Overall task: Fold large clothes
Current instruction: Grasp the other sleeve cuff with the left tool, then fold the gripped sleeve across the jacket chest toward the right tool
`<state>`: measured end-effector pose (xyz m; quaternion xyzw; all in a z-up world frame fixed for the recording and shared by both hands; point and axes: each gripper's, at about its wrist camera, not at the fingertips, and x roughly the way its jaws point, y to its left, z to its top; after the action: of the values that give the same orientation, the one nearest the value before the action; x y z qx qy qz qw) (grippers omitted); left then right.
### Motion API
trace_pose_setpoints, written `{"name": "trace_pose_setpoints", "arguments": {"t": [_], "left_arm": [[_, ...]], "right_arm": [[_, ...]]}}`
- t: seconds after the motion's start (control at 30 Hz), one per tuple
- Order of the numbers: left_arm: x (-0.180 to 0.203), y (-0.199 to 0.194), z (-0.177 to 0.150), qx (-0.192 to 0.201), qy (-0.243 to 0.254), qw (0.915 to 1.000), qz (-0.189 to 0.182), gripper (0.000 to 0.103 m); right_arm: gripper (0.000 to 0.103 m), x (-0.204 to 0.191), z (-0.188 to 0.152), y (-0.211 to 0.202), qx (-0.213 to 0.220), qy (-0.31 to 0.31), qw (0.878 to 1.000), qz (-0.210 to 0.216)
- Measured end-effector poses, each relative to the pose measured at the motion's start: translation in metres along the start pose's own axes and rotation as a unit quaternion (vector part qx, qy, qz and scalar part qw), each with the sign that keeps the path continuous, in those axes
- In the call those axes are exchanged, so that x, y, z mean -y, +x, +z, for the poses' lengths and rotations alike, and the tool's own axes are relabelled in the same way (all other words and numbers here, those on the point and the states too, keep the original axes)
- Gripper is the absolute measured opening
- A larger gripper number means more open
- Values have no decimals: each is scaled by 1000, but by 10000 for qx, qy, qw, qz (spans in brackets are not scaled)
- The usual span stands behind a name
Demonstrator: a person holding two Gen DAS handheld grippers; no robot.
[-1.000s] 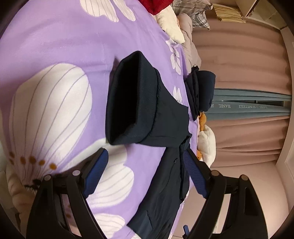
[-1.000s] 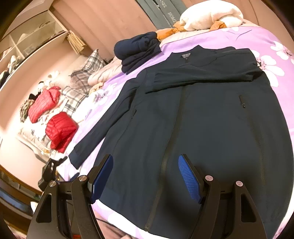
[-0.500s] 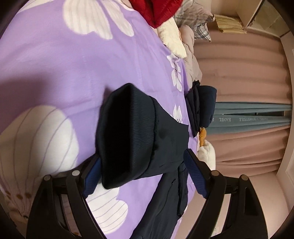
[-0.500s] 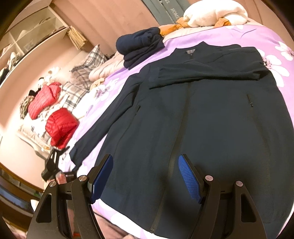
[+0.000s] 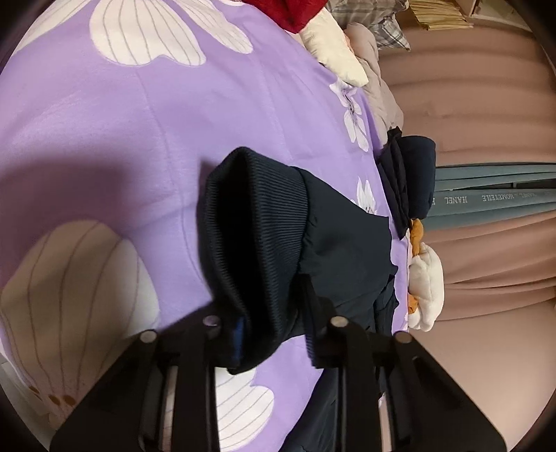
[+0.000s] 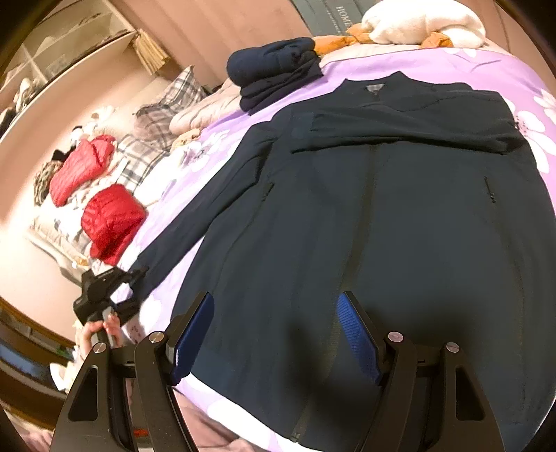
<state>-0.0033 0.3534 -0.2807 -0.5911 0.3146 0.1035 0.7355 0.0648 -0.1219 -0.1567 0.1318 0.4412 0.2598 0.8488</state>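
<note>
A dark navy zip jacket [image 6: 382,215] lies front up on the purple flowered bedspread [image 6: 389,59]. Its right sleeve is folded across the chest; its left sleeve [image 6: 194,208] stretches out toward the bed's left edge. In the left wrist view my left gripper [image 5: 274,330] is shut on the ribbed cuff [image 5: 253,236] of that sleeve. The left gripper also shows in the right wrist view [image 6: 104,295], held by a hand at the sleeve's end. My right gripper [image 6: 274,333] is open and empty, hovering over the jacket's hem.
A folded navy garment [image 6: 278,73] sits beyond the collar, with white and orange bedding [image 6: 417,24] behind it. Two red puffer jackets [image 6: 111,215] and plaid pillows [image 6: 166,104] lie on the left. Pink curtains [image 5: 486,104] hang beyond the bed.
My left gripper moved forward onto the sleeve cuff and closed on it. The right gripper dipped a little closer to the hem and stayed open.
</note>
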Motion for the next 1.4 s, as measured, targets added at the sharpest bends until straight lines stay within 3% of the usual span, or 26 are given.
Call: {"name": "trace_pose_setpoints", "arguments": {"t": [0.13,0.43,0.77,1.1,1.4], "left_arm": [[19,-10,0,221,356,9989,220,12],[101,-35,-6,567,1533,9865,96,11],[168,-34,-23,564,2210,9735,-140,12],[233,-3,-42,409,2499,9673,-163,12],[313,76,-107,-261,3192,9473,-108,15]], "right_arm": [[74,-5,0,2,-7,-80,10000,-12],[74,5,2,0,72,129,9999,-78],[74,7,2,1,83,203,9998,-31],[74,29,2,-11,235,417,9989,0],[74,67,-1,-35,575,808,9951,-22]]}}
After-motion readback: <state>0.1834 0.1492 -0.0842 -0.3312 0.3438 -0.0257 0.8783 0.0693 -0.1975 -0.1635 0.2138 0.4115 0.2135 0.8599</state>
